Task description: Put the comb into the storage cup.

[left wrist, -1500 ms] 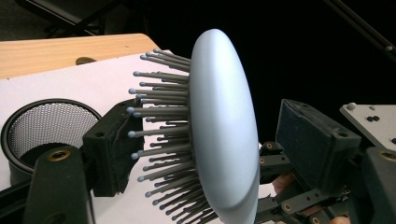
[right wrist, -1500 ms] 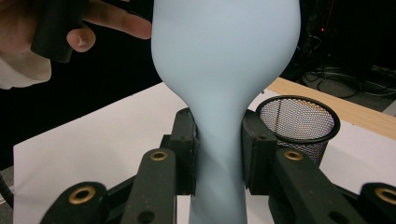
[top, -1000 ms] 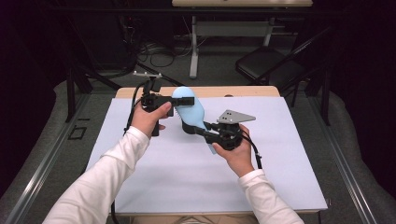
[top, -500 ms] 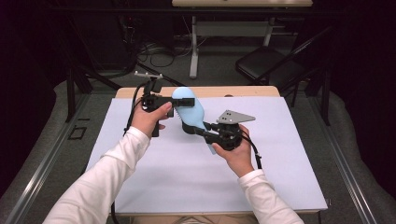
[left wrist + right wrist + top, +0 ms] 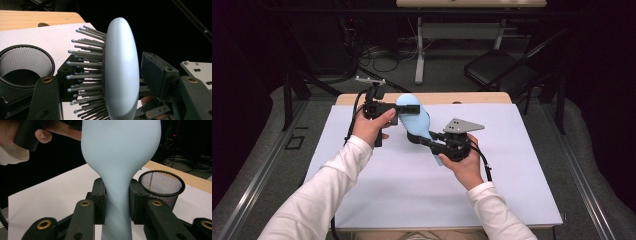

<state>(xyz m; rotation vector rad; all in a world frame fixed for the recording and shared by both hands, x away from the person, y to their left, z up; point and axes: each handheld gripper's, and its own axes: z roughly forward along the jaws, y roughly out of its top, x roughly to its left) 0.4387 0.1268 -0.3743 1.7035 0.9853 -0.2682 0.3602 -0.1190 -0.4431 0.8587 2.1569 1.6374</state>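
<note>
Above white mat (image 5: pixel 492 190), right hand-held gripper (image 5: pixel 424 139) pinches blue hairbrush (image 5: pixel 416 121) handle; left hand-held gripper (image 5: pixel 408 109) spread around brush head.

Bright, even light falls from above on the white table top (image 5: pixel 412 195) in the high view, and the room behind it sinks into near black. Shadows under the arms are soft and faint. In the left gripper view the hairbrush (image 5: pixel 121 72) shows a pale sheen along its back, bristles sharp. The right gripper view is softly blurred up close, and the mesh cup (image 5: pixel 162 186) stays crisp.
</note>
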